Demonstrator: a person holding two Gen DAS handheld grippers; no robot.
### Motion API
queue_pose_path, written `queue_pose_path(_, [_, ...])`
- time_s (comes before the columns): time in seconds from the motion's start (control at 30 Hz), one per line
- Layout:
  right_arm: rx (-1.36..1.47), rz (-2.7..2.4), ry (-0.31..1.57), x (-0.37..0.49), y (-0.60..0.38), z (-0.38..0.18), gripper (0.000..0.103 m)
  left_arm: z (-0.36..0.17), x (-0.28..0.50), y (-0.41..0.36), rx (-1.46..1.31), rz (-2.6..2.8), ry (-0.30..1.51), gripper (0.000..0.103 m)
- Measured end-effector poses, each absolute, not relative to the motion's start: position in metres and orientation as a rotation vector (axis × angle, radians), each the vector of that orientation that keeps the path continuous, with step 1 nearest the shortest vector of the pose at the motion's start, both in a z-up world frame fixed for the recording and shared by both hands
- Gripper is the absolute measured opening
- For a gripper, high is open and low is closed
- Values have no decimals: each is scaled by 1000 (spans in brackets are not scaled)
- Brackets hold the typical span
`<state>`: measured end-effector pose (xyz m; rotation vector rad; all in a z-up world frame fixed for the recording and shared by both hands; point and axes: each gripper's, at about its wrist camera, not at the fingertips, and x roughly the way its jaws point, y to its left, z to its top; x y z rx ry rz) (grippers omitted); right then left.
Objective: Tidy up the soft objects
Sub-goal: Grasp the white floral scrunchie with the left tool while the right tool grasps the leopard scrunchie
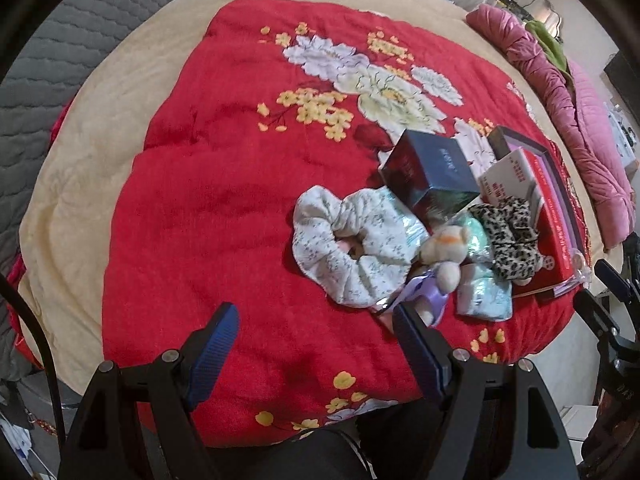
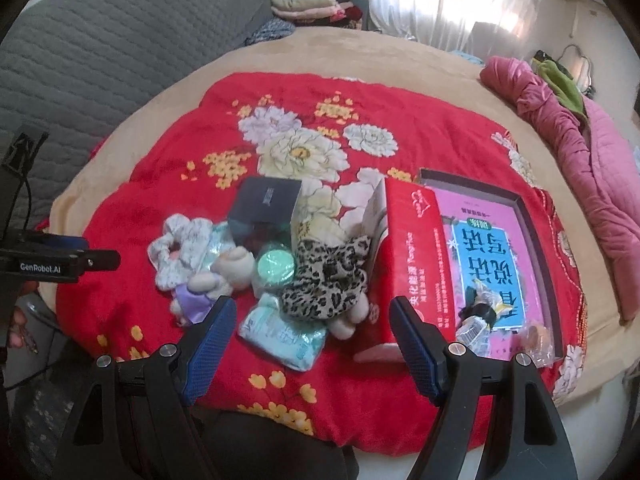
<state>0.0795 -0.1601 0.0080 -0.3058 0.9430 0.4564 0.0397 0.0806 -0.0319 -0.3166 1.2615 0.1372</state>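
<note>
The left gripper is hovering over the red floral blanket with its jaws spread wide and holding nothing; its right finger is sitting just in front of the small plush toy in a purple outfit, while the white floral scrunchie is lying just beyond the gap, a little right of centre. The right gripper is likewise standing open and empty, and a pale green soft packet is lying between its fingers, with the leopard-print scrunchie resting just past that, touching the packet's far edge. Behind the scrunchie a round mint-green item is sitting against the dark blue box, which is standing upright on the blanket. To the right, a red carton is leaning against a shallow open box holding a pink and blue printed sheet and some small wrapped items. Farther out, the blanket is lying on a beige cover, with a pink quilted garment bunched along the right edge and a grey quilted headboard rising at the left.
</note>
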Motion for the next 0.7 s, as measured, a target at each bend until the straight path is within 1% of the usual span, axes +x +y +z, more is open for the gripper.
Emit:
queue_pose_path(0.2, [-392,442,982,87,-150,-21,79,-49,44,85,-329,146,1293,79])
queue_pose_path(0.7, [-643,410,1024,114,-116,-73,79,-84,70,104,-422,151,1325,79])
